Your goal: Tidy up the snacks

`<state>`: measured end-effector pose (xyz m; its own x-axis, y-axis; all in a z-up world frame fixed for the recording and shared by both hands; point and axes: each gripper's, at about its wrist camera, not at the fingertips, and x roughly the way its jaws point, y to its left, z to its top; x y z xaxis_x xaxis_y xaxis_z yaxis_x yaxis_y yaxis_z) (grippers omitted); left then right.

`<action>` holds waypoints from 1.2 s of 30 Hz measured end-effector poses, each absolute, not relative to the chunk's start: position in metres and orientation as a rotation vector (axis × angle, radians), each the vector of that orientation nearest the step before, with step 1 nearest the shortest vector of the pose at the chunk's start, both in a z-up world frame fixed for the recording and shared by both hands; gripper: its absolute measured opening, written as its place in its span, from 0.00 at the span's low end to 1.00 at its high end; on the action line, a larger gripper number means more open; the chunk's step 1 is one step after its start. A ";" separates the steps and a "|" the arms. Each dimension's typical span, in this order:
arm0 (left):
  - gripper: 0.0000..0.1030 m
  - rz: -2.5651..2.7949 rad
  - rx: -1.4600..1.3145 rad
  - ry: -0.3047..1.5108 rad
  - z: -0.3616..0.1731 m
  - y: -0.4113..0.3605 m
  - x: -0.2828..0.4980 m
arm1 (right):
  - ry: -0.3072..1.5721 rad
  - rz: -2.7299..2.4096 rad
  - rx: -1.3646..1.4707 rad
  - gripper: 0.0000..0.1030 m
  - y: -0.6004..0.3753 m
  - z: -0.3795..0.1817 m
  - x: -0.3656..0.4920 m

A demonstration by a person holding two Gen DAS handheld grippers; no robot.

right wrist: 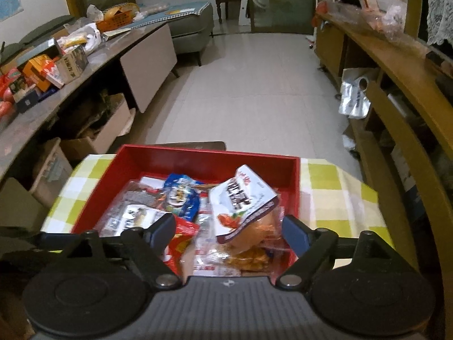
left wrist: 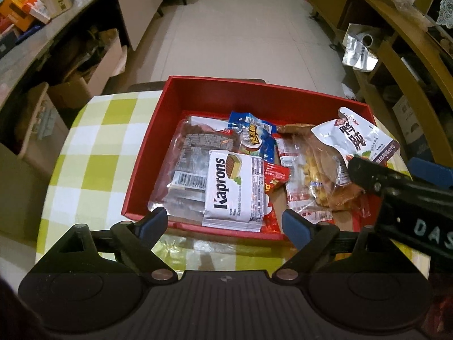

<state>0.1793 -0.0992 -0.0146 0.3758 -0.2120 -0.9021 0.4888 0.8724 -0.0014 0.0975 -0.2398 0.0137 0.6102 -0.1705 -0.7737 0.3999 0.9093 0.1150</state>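
A red box (left wrist: 215, 93) (right wrist: 198, 158) sits on a green-and-white checked tablecloth and holds several snack packets. A white Kaprons wafer pack (left wrist: 235, 189) lies at its near edge, with a blue packet (left wrist: 254, 136) behind it. A white pouch with dark print (left wrist: 356, 138) (right wrist: 240, 198) rests tilted on a clear bag of orange snacks (left wrist: 317, 170) (right wrist: 254, 252) at the right. My left gripper (left wrist: 225, 223) is open and empty over the box's near wall. My right gripper (right wrist: 226, 232) is open, its fingers either side of the pouch and orange snack bag; it also shows in the left wrist view (left wrist: 396, 181).
The checked tablecloth (left wrist: 93, 153) (right wrist: 334, 189) extends left and right of the box. A cluttered counter (right wrist: 56, 65) with cardboard boxes below stands left. A wooden shelf unit (right wrist: 396, 90) runs along the right. Tiled floor (right wrist: 254, 85) lies beyond the table.
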 end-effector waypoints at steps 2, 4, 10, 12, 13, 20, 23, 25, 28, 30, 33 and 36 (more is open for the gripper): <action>0.89 -0.447 0.283 1.099 -0.014 -0.097 0.179 | 0.861 -0.341 0.312 0.85 -0.242 0.012 0.094; 0.89 -0.436 0.282 1.096 -0.014 -0.094 0.180 | 0.870 -0.343 0.297 0.86 -0.238 0.013 0.088; 0.94 -0.423 0.280 1.104 -0.015 -0.083 0.175 | 0.868 -0.352 0.279 0.86 -0.226 0.020 0.066; 0.95 -0.417 0.291 1.099 -0.015 -0.080 0.169 | 0.871 -0.359 0.270 0.86 -0.222 0.021 0.060; 0.95 -0.416 0.292 1.098 -0.014 -0.077 0.166 | 0.875 -0.360 0.266 0.86 -0.219 0.020 0.057; 0.96 -0.414 0.319 1.068 -0.011 -0.064 0.138 | 0.915 -0.348 0.233 0.86 -0.199 0.014 0.036; 0.99 -0.409 0.344 1.030 -0.007 -0.060 0.122 | 0.908 -0.343 0.236 0.86 -0.192 0.017 0.025; 0.99 -0.407 0.353 1.012 -0.005 -0.056 0.114 | 0.906 -0.342 0.235 0.86 -0.187 0.019 0.017; 1.00 -0.410 0.353 1.002 -0.004 -0.050 0.104 | 0.907 -0.338 0.240 0.86 -0.181 0.020 0.005; 1.00 -0.411 0.357 0.998 -0.004 -0.046 0.095 | 0.906 -0.331 0.236 0.86 -0.176 0.021 -0.003; 1.00 -0.415 0.358 0.992 -0.004 -0.041 0.085 | 0.904 -0.319 0.239 0.86 -0.170 0.022 -0.013; 1.00 -0.426 0.347 0.989 -0.005 -0.035 0.077 | 0.902 -0.307 0.243 0.86 -0.165 0.024 -0.024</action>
